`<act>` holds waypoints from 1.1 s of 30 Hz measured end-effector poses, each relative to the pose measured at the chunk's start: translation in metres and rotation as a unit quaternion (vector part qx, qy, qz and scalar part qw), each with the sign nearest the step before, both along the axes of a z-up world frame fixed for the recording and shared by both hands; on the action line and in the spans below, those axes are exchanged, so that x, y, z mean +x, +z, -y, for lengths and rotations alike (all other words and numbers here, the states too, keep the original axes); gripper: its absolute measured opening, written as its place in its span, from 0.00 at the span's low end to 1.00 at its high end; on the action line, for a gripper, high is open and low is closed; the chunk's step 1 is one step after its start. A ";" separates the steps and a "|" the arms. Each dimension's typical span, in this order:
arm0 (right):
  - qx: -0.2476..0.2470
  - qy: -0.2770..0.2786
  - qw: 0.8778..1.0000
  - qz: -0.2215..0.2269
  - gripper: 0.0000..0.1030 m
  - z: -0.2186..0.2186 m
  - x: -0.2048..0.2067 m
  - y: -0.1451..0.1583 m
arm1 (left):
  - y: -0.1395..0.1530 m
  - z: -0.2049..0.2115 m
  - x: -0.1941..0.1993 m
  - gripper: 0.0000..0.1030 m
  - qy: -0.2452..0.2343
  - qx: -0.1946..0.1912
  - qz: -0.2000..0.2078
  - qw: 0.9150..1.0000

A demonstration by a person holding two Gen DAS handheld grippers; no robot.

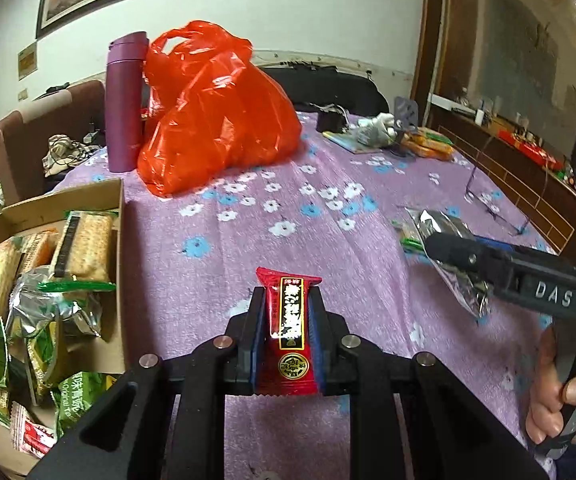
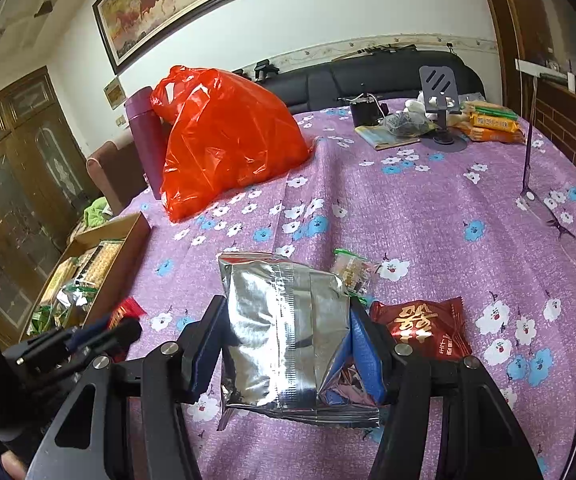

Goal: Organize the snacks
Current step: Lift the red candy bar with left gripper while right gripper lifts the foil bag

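My left gripper (image 1: pixel 286 300) is shut on a small red snack packet (image 1: pixel 290 328) and holds it above the purple flowered tablecloth, just right of the cardboard box (image 1: pixel 121 216) full of cracker packs. My right gripper (image 2: pixel 288 312) is shut on a silver foil snack bag (image 2: pixel 283 332), also seen from the left wrist view (image 1: pixel 444 240). A dark red packet (image 2: pixel 424 328) and a small green-edged packet (image 2: pixel 352 268) lie on the cloth beside the silver bag. The left gripper shows at the left of the right wrist view (image 2: pixel 123 320).
A stuffed orange plastic bag (image 1: pixel 215 112) and a purple flask (image 1: pixel 125 100) stand at the back left. A phone stand (image 2: pixel 440 96), booklet, orange snack packs (image 2: pixel 492 124) sit at the far side. Glasses (image 2: pixel 560 224) lie at the right.
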State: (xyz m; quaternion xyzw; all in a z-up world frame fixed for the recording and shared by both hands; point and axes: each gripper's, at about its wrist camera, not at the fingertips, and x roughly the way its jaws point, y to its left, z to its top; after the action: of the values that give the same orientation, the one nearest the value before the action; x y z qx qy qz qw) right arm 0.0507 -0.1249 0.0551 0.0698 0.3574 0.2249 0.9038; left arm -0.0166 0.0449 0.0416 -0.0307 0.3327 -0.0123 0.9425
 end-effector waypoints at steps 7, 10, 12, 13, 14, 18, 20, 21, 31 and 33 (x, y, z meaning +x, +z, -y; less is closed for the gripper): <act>-0.047 0.021 0.998 0.025 0.61 -0.020 -0.010 0.001 | 0.001 0.003 0.000 0.18 0.003 0.015 0.008 1.000; -0.052 0.028 0.998 0.029 0.61 -0.024 -0.011 0.001 | 0.001 0.006 -0.001 0.18 0.002 0.026 0.013 1.000; -0.051 0.030 0.998 0.026 0.61 -0.025 -0.010 0.000 | 0.002 0.008 -0.002 0.18 0.001 0.033 0.016 0.999; -0.050 0.030 0.998 0.024 0.61 -0.025 -0.010 -0.001 | 0.003 0.009 -0.003 0.18 0.003 0.039 0.020 0.999; -0.050 0.030 0.998 0.023 0.61 -0.025 -0.010 -0.001 | 0.003 0.011 -0.004 0.18 0.002 0.042 0.021 0.999; -0.048 0.030 0.998 0.017 0.61 -0.025 -0.008 -0.003 | 0.006 0.015 -0.007 0.18 0.002 0.057 0.033 0.998; -0.047 0.029 0.998 0.014 0.61 -0.025 -0.007 -0.005 | 0.006 0.016 -0.008 0.18 0.001 0.062 0.036 0.997; -0.047 0.028 0.998 0.011 0.61 -0.024 -0.006 -0.006 | 0.007 0.017 -0.009 0.18 0.001 0.063 0.038 0.997; -0.034 0.018 0.999 -0.001 0.61 -0.017 -0.003 -0.009 | 0.009 0.017 -0.011 0.18 0.003 0.064 0.043 0.997; -0.033 0.017 0.999 0.000 0.61 -0.017 -0.004 -0.008 | 0.009 0.017 -0.013 0.18 0.006 0.066 0.046 0.997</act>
State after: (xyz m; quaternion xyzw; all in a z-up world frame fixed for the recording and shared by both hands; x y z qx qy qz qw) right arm 0.0471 -0.1083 0.0467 0.0336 0.3661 0.2283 0.9015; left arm -0.0292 0.0284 0.0510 0.0300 0.2889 0.0134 0.9568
